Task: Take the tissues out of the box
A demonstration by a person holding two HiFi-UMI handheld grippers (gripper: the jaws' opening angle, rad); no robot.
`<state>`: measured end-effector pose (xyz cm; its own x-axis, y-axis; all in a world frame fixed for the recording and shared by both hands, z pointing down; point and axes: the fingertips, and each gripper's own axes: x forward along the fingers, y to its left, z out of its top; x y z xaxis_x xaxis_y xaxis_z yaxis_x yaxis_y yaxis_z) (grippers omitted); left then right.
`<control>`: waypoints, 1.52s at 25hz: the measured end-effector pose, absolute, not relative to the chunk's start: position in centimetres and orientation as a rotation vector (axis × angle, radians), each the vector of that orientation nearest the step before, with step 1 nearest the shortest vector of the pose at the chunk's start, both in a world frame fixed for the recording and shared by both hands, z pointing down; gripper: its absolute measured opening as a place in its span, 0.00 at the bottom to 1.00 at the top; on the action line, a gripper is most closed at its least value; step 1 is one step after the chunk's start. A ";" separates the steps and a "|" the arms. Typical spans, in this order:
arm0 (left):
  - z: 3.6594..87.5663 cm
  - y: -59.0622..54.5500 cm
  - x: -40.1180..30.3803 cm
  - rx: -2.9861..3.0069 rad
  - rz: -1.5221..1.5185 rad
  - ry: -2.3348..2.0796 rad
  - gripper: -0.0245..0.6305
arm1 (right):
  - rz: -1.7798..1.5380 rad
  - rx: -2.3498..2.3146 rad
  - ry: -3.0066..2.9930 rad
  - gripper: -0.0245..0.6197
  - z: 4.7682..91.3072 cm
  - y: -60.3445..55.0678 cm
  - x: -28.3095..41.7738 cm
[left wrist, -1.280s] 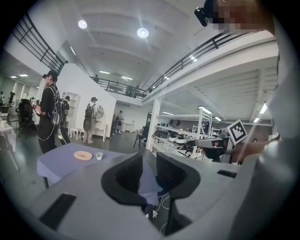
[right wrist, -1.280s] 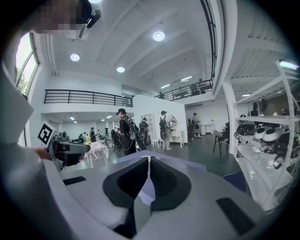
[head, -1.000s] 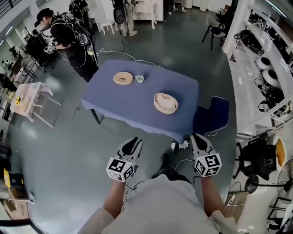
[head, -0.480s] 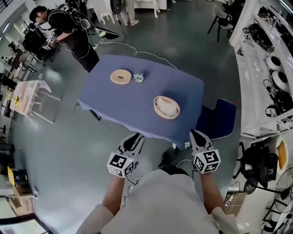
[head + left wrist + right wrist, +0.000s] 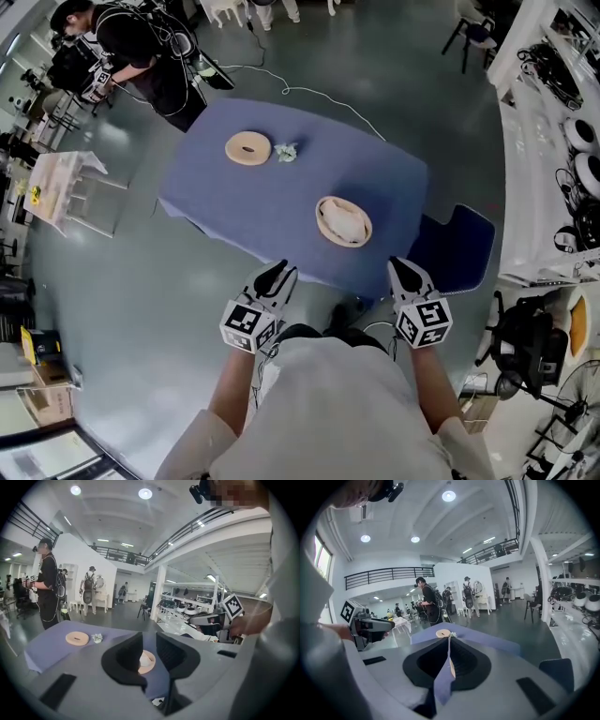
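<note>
Head view:
- Left gripper (image 5: 277, 274) – in my left hand, low before my body, tips toward the table (image 5: 225, 202), off its near edge.
- Right gripper (image 5: 403, 268) – in my right hand, level with the left one and well apart from it, also short of the table edge.
- Tissue box (image 5: 343, 221) – round, pale wood, open on top with white tissues bunched inside. It sits on the blue cloth near the near edge, between the lines of my two grippers.
- Wooden disc (image 5: 247, 148) – flat, with a slot in its middle, on the far side of the table.
- Crumpled wad (image 5: 286, 152) – small and pale, just beside the disc.
- Blue chair (image 5: 464, 246) – at the table's right corner.
- Person (image 5: 141, 47) – dark clothes, standing past the far left corner.

Left gripper view:
- Left gripper (image 5: 149, 641) – jaws spread with a clear gap and nothing gripped. The tissue box (image 5: 146, 662) shows through the gap, farther off on the table (image 5: 51, 644).
- Wooden disc (image 5: 77, 638) and crumpled wad (image 5: 97, 638) – side by side, to the left.
- Right gripper (image 5: 197, 619) – visible to the right (marker cube up).
- Person (image 5: 47, 590) – at the left.

Right gripper view:
- Right gripper (image 5: 449, 639) – jaws drawn almost together, only a thin slit between them, pinching nothing.
- Table (image 5: 495, 643) – blue cloth beyond the jaws.
- Wooden disc (image 5: 442, 633) – just above the tips.
- Left gripper (image 5: 389, 624) – at the left.
- Person (image 5: 429, 603) – behind the table.
</note>
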<state>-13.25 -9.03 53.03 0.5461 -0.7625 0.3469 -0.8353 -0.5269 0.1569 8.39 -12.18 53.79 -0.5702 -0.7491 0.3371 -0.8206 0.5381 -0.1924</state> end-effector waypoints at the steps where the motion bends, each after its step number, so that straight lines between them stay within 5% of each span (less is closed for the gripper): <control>1: 53.1 -9.5 -13.2 2.479 0.343 -1.322 0.19 | 0.492 1.321 -2.559 0.10 54.0 -12.5 8.3; 19: 58.5 -18.1 -10.7 2.633 0.661 -0.861 0.19 | 0.656 1.460 -2.405 0.10 57.5 -17.2 6.7; 38: 77.4 -25.8 -2.6 2.704 1.269 -0.102 0.22 | 0.917 1.659 -2.145 0.10 65.8 -20.9 7.4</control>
<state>-2.60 -25.79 77.39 0.6389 0.0034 0.7693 -0.1261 -0.9860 0.1091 7.36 -20.94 65.78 -0.3026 -0.7637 0.5703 -0.9400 0.1402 -0.3111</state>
